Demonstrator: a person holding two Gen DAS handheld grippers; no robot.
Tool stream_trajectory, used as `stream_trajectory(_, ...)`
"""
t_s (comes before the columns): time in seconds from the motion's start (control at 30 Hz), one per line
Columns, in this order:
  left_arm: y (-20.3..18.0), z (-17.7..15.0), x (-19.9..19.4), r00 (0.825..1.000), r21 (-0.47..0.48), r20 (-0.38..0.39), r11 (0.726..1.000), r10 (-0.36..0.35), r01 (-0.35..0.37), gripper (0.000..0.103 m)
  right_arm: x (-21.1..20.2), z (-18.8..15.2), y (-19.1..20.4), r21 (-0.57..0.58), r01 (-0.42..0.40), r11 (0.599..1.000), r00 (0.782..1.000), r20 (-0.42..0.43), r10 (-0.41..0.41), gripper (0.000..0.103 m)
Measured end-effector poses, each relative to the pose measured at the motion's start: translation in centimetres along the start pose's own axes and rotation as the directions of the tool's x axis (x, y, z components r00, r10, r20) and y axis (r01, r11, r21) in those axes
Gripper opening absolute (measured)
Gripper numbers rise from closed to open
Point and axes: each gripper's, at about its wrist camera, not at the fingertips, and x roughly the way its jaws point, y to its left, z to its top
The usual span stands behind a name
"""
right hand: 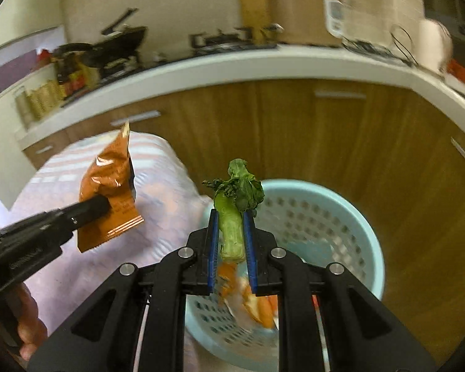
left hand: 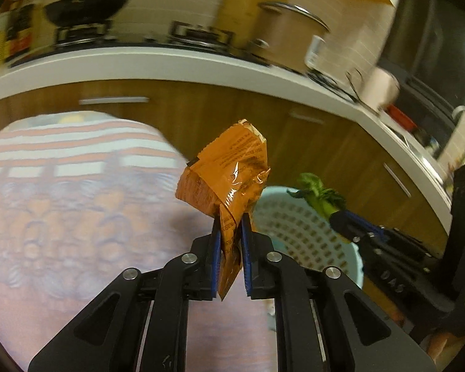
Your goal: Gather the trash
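Note:
My left gripper (left hand: pixel 231 245) is shut on a crumpled orange snack wrapper (left hand: pixel 229 170) and holds it in the air over the patterned tablecloth, left of the bin. In the right wrist view the same wrapper (right hand: pixel 111 183) hangs at the left in the left gripper (right hand: pixel 104 201). My right gripper (right hand: pixel 231 235) is shut on a wilted green vegetable stalk (right hand: pixel 232 204) and holds it above the near rim of a light blue perforated trash basket (right hand: pixel 341 217). Orange scraps (right hand: pixel 251 303) lie inside the basket. The basket (left hand: pixel 288 232) and the stalk (left hand: pixel 322 197) also show in the left wrist view.
A table with a striped and patterned cloth (left hand: pixel 77 201) lies to the left of the basket. Behind is a wooden cabinet front (right hand: pixel 294 130) under a white counter (right hand: pixel 232 65) carrying a wok (left hand: pixel 83 6), a stove and a large pot (right hand: pixel 303 9).

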Motion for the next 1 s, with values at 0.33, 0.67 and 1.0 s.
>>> stream_trajectory(0.33, -2.5, -1.3, 3.1, 0.996, 0.072, -0.087, 0.997, -0.017, 0.023, 0.057, 1.4, -1.8, -4.1, 0.128, 0.042, 0.991, 0.997, -0.074, -0.032, 0.034)
stream_trajectory(0.67, -1.0, -1.4, 0.1, 0.998, 0.07, 0.004, 0.996, 0.057, -0.057, 0.076, -1.4, -1.5, -1.7, 0.076, 0.05, 0.996, 0.999, 0.005, -0.051, 0.045)
stream_trajectory(1.0, 0.1, -1.1, -8.1, 0.954, 0.079, 0.21, 0.968, 0.215, -0.236, 0.086, -5.7, -0.8, 3.5, -0.017, 0.109, 0.994, 0.982, 0.156, -0.105, 0.046)
